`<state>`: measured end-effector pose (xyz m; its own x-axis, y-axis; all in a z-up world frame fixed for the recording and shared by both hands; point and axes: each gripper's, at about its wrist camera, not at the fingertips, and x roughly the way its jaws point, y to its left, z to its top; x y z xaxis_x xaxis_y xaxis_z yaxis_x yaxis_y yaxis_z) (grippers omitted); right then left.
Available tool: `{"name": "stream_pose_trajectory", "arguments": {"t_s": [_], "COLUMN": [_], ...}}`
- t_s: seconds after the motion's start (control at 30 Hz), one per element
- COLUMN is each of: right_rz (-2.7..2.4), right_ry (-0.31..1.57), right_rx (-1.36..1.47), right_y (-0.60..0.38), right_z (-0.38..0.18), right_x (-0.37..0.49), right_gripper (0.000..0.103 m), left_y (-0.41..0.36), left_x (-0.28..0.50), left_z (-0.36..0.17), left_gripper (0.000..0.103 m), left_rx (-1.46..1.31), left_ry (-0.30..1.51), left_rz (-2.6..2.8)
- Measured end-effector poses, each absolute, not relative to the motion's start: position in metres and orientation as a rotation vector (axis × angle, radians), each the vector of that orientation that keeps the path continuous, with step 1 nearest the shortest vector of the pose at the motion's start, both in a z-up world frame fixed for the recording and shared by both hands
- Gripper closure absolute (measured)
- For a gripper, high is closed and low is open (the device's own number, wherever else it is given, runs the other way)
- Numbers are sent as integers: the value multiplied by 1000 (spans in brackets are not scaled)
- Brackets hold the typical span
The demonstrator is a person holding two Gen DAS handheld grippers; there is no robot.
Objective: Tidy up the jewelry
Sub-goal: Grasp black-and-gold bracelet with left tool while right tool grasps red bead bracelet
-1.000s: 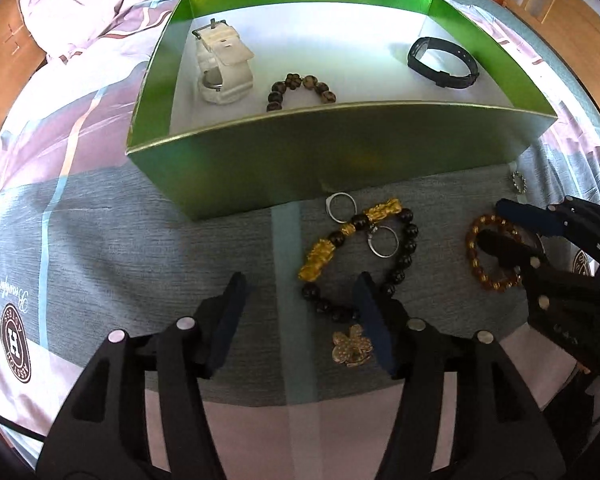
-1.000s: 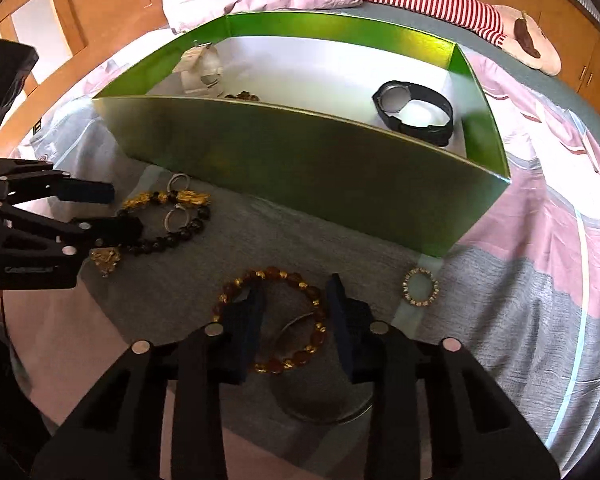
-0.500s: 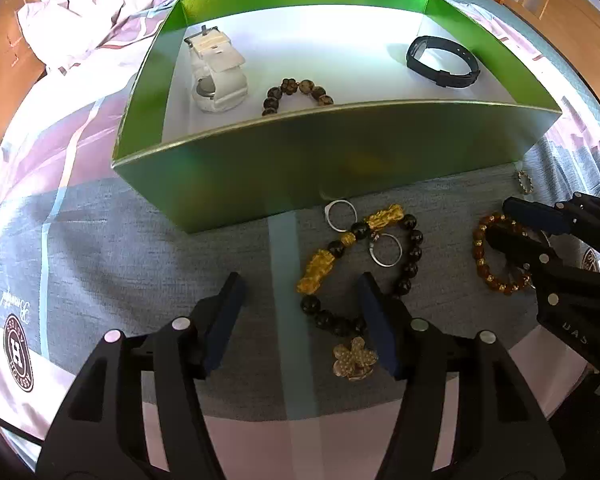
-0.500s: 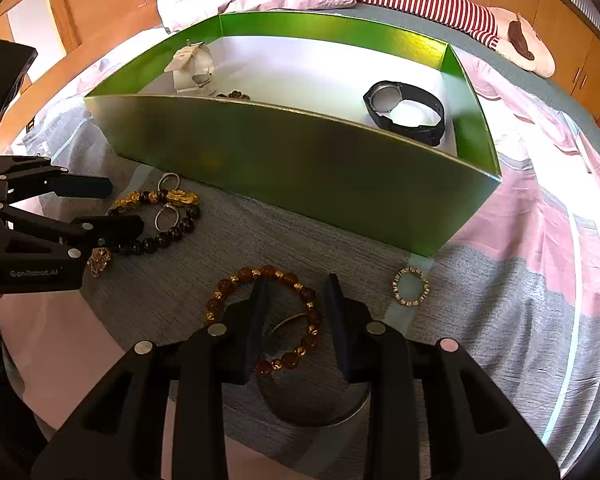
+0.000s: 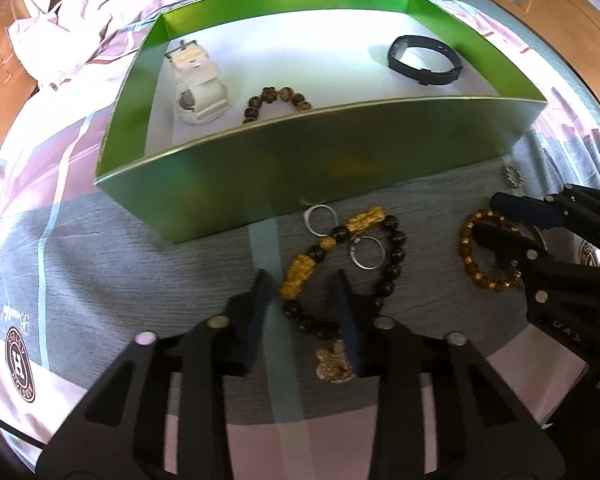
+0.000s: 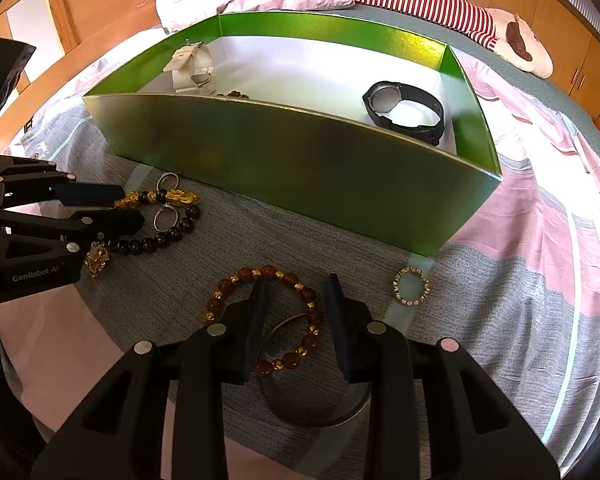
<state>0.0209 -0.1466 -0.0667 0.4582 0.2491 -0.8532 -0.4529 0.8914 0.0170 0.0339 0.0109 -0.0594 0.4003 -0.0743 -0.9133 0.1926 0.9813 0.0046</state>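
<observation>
A green box (image 5: 340,168) (image 6: 300,152) on the bed holds a white watch (image 5: 198,80), a dark bead bracelet (image 5: 276,100) and a black watch (image 5: 424,58) (image 6: 404,110). In front lie a black-and-gold bead bracelet (image 5: 394,248) (image 6: 160,236), two silver rings (image 5: 320,218), a gold flower brooch (image 5: 334,364), an amber bead bracelet (image 6: 236,284) (image 5: 470,248), a metal bangle (image 6: 312,416) and a small gold ring (image 6: 411,286). My left gripper (image 5: 302,280) is open, its jaws astride the black-and-gold bracelet's near side. My right gripper (image 6: 296,286) is open, astride the amber bracelet's right side.
The bed cover is grey, pink and white. A crumpled pink sheet (image 5: 112,4) lies behind the box. A red-striped plush toy (image 6: 440,4) lies at the far right. Wooden cabinets (image 6: 560,8) surround the bed.
Both grippers have moved forward and down onto their bracelets. The left jaws have narrowed and now straddle the black-and-gold bracelet; the right jaws stay around the amber bracelet.
</observation>
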Motion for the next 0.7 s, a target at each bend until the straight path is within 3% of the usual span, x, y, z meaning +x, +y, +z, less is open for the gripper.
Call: {"name": "stream_pose_trajectory", "arguments": {"t_s": [0.1, 0.33, 0.6, 0.7], "right_rz": [438, 436, 435, 452], "right_ry": [1008, 1009, 1001, 997], "right_rx": [-224, -217, -218, -212], "right_y": [-147, -146, -145, -144], "right_z": [-67, -68, -69, -68], "right_x": [21, 21, 20, 19], "right_gripper": [71, 63, 63, 76], "left_y": [11, 16, 14, 13], "left_x": [32, 35, 36, 35], "left_z": [-59, -61, -62, -62], "left_gripper": [83, 80, 79, 80], "left_rx": [114, 73, 91, 88], "left_ry": [1153, 1174, 1167, 1162], "left_rz": [-182, -195, -193, -188]}}
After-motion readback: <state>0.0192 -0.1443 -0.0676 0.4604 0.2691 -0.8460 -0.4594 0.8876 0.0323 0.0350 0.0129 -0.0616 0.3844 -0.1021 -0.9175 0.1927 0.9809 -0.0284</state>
